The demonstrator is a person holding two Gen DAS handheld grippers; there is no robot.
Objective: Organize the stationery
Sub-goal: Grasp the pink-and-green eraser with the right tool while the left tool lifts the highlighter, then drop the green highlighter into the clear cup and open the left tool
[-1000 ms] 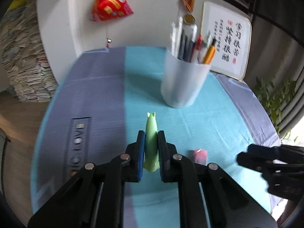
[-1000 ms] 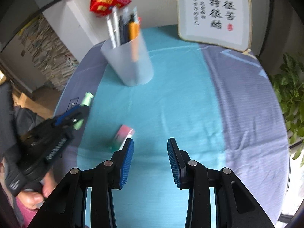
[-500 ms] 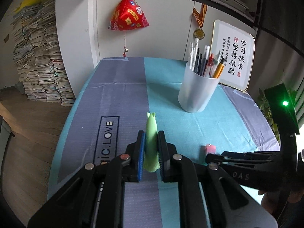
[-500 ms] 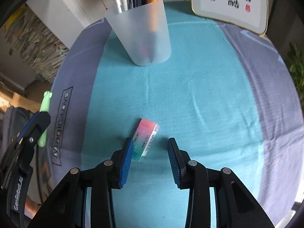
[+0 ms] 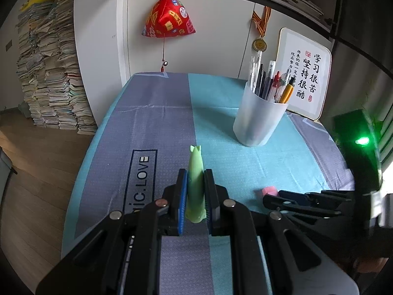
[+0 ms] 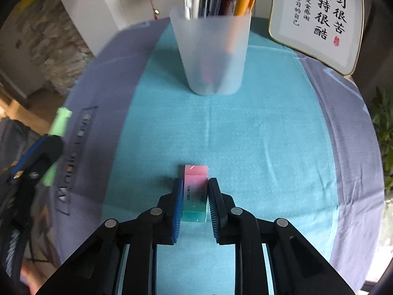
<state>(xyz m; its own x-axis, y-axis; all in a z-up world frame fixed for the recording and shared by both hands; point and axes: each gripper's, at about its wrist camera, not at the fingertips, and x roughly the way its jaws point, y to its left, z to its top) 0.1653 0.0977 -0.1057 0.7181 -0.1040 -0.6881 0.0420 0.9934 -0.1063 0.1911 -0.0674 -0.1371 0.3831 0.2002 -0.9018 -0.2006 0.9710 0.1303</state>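
The left gripper point(image 5: 195, 191) is clamped on a pale green pen point(image 5: 195, 172), held above the cloth-covered table point(image 6: 270, 135). The right gripper point(image 6: 195, 191) has just been closing; its pads now press both sides of a pink-and-teal eraser point(image 6: 195, 184) lying on the cloth, near the translucent pen cup point(image 6: 211, 54).

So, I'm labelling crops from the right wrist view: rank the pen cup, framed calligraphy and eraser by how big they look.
1. pen cup and framed calligraphy: similar, and the frame is cut off by the picture's edge, so unranked.
2. eraser: clearly smallest, though nearest the camera.
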